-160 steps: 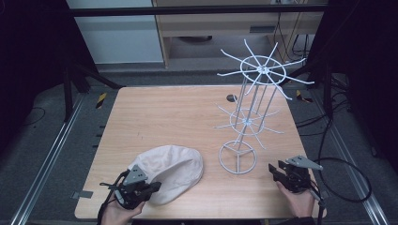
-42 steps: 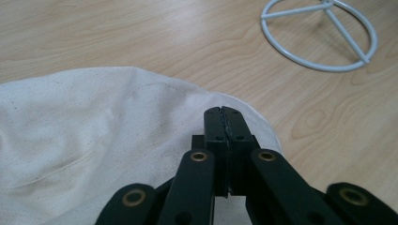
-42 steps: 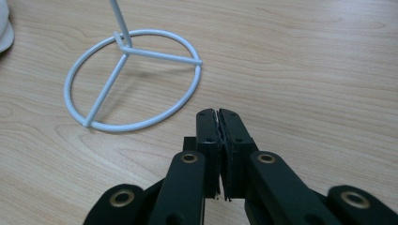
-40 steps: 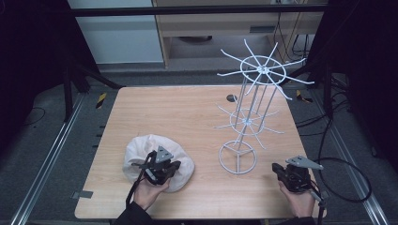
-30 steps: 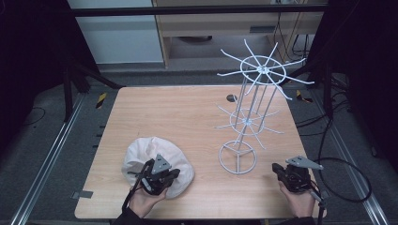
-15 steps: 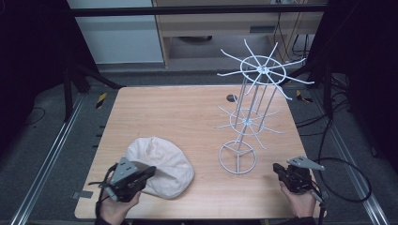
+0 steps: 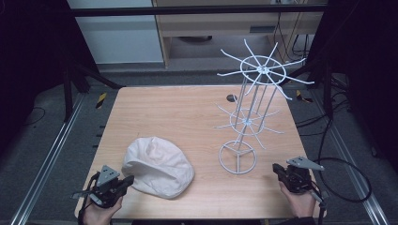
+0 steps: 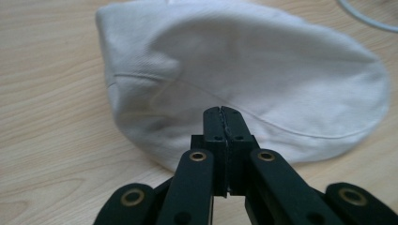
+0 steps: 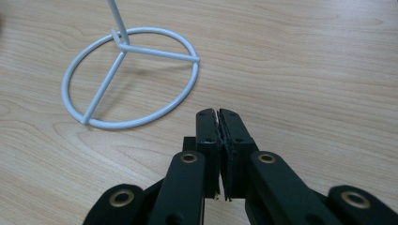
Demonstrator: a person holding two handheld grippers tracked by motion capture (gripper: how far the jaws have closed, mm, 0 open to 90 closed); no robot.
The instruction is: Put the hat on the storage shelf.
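Left gripper [image 8: 220, 112] closed, empty, beside white cap [image 8: 244, 75] on table [image 7: 178, 112]

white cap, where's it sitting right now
In the high view the cap lies flat on the table's near left part, between the left gripper and the wire rack's ring base.

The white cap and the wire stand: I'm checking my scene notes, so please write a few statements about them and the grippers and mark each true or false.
1. The white cap hangs on the wire stand. False: it lies on the table, left of the stand.
2. The left gripper has its jaws shut with nothing between them. True.
3. The right gripper grips the stand's ring base. False: it is shut and empty, short of the base.
4. The stand is upright. True.
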